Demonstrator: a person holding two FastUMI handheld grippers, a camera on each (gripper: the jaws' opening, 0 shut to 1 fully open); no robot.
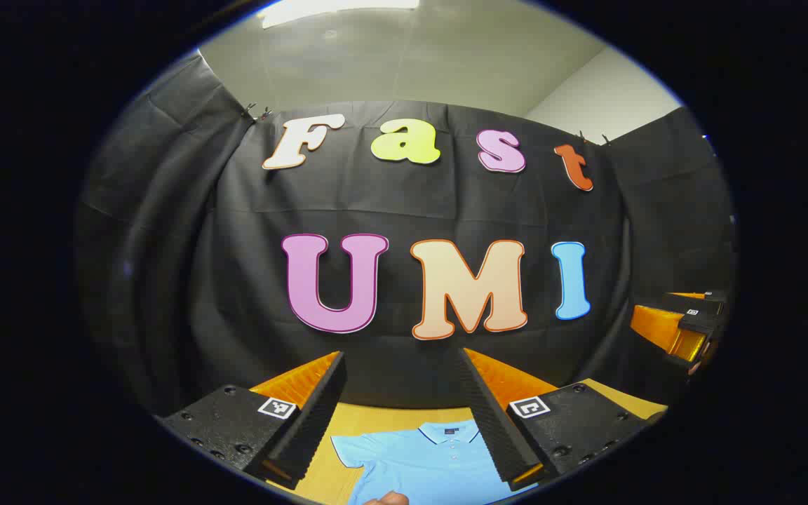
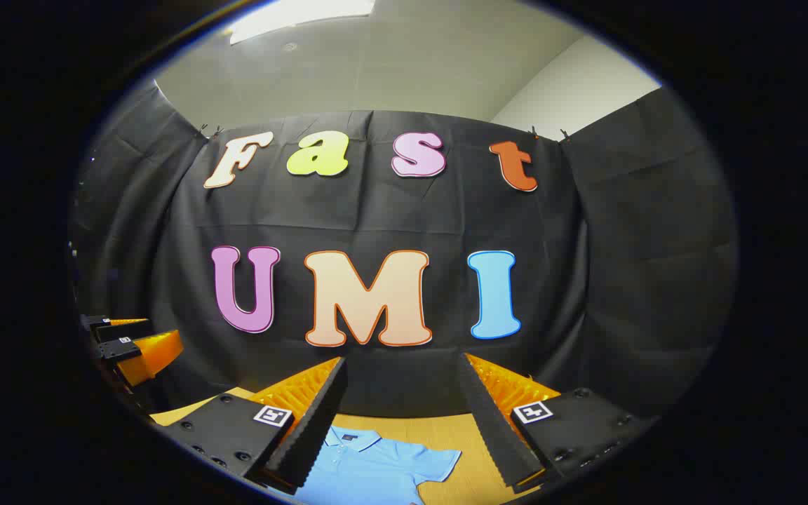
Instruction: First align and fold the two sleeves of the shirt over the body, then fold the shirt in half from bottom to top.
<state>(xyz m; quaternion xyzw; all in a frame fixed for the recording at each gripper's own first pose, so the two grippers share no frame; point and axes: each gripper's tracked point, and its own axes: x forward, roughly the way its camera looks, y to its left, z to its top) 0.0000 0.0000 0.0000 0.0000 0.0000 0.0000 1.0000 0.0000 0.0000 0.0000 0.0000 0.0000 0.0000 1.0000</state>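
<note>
At the bottom of the left gripper view, the left gripper has its two fingers spread wide apart, and nothing is between them. Both fingers point up toward the black cloth wall, so they hang in the air above the table. Low down, in the gap between the fingers, lies the light blue shirt. It is spread flat on the yellow wooden table, with its collar toward the wall and one short sleeve sticking out toward the lower left of the frame. The buttons run down from the collar. A small bit of a person's hand peeks in at the very bottom edge, right over the shirt. At the right edge of this view, about halfway down, the right gripper shows from the side, but I cannot tell from here how its fingers stand. At the bottom of the right gripper view, that same gripper also has its fingers spread wide, holding nothing, and they too point up at the wall. The shirt lies below them on the table, and here its collar sits near the lower left finger while a short sleeve reaches toward the lower middle of the frame. At the left edge of this view the left gripper shows from the side, well apart from the shirt. Above the cloth wall, near the top of both views, there is a pale ceiling with a bright light.
</note>
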